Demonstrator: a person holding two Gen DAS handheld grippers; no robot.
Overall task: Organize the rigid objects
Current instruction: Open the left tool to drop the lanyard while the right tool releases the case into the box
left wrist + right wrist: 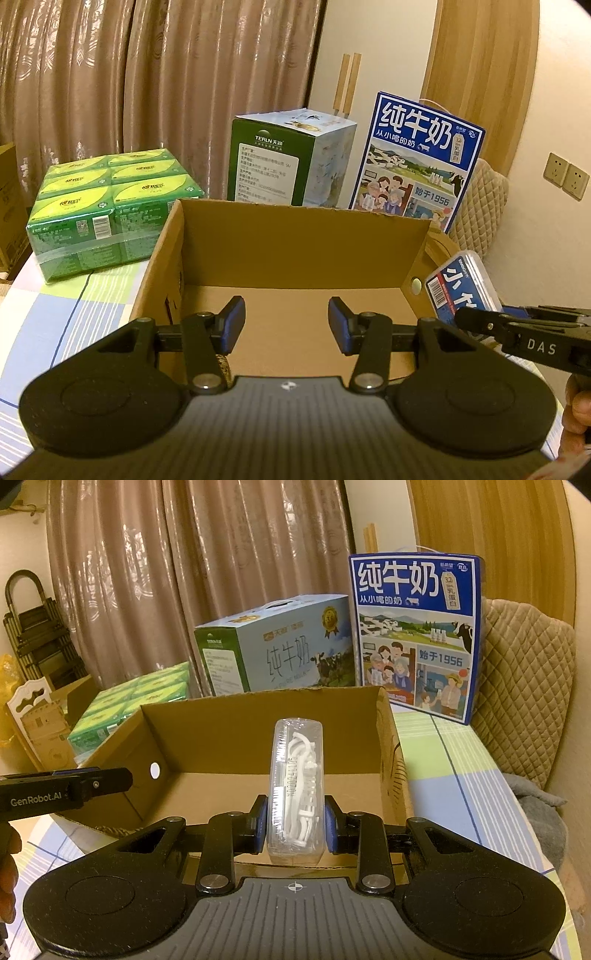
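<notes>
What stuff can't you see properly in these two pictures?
- Cardboard box: in the left wrist view the left gripper, open, covers its near floor and front wall.
- Clear plastic case: in the right wrist view the right gripper clamps it; the white pieces inside are too tangled to name. The left wrist view crops its label.
- Small print on the green milk carton: too tiny to read.
- Tissue pack: partly behind the box in the right wrist view.

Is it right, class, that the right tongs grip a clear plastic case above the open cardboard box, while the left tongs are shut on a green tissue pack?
Not quite. The left tongs are open and hold nothing, as the left wrist view shows; the green tissue pack lies apart, beside the cardboard box. The right tongs do grip the clear plastic case.
</notes>
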